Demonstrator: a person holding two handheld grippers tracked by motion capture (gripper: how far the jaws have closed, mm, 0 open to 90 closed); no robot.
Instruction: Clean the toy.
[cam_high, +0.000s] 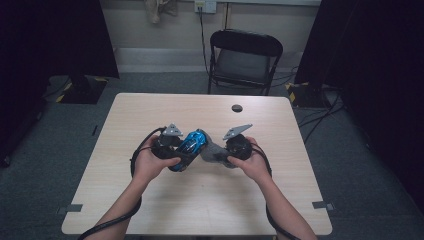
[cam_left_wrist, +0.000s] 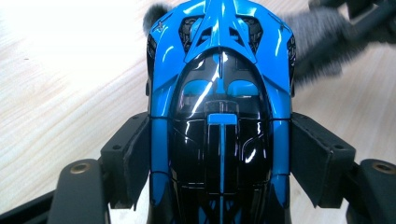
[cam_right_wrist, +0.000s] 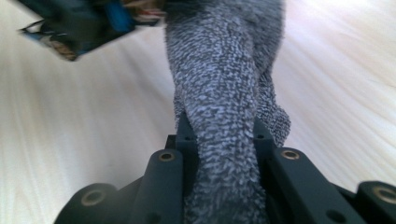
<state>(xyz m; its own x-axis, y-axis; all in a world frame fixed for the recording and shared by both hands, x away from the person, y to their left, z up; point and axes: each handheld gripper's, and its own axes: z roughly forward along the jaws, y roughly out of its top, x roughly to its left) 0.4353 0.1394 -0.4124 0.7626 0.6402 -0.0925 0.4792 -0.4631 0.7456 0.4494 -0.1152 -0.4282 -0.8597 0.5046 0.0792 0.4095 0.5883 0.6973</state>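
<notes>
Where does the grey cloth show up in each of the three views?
High view: the grey cloth sits mid-table, between the blue toy car and the right gripper.
Left gripper view: top right corner, behind the car's far end.
Right gripper view: centre, rising from between the jaws, pinched there.
Shared landmark: the toy car, which the left gripper clamps by its sides.
</notes>
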